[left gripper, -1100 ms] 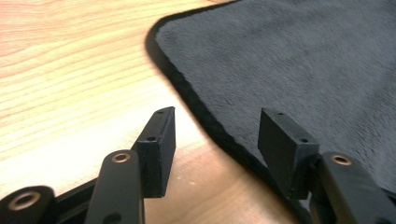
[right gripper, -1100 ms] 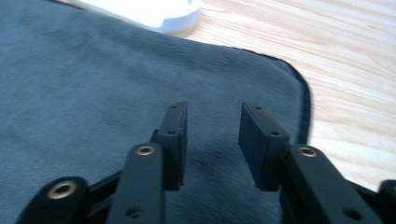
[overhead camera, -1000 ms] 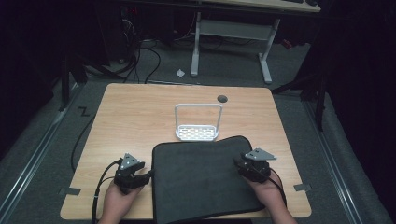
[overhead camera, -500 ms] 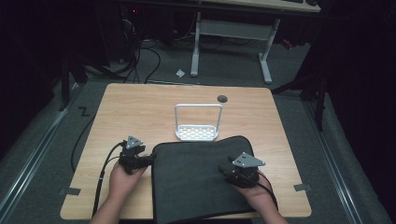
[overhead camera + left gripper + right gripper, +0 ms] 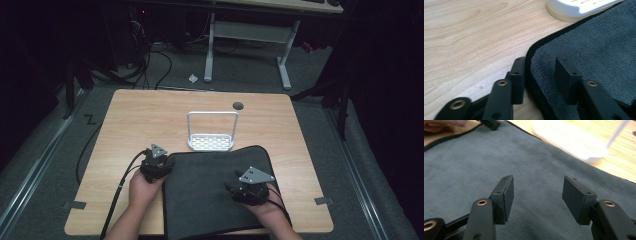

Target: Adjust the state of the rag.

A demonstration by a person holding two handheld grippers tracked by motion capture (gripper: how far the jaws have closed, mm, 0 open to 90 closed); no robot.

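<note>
A dark grey towel point(image 5: 210, 195) lies flat on the near half of the wooden table point(image 5: 140, 125). My left gripper point(image 5: 163, 162) sits at the towel's far left corner. In the left gripper view its jaws point(image 5: 540, 67) straddle the black hem of the towel point(image 5: 594, 45), one jaw over wood and one over cloth. They have just been closing, and the pads do not pinch the cloth. My right gripper point(image 5: 234, 189) hovers over the right part of the towel point(image 5: 524, 157). Its jaws point(image 5: 537, 192) have just been opening and stand wide with only flat cloth below.
A white wire rack point(image 5: 211, 142) with a tall handle stands just beyond the towel's far edge, with its base point(image 5: 579, 7) close to my left gripper. A dark round hole point(image 5: 238, 105) marks the table's far side. Cables trail off the table's left edge.
The left hand has moved forward and right to the towel's far left corner. The right hand has slid left from the towel's right edge onto the cloth.
</note>
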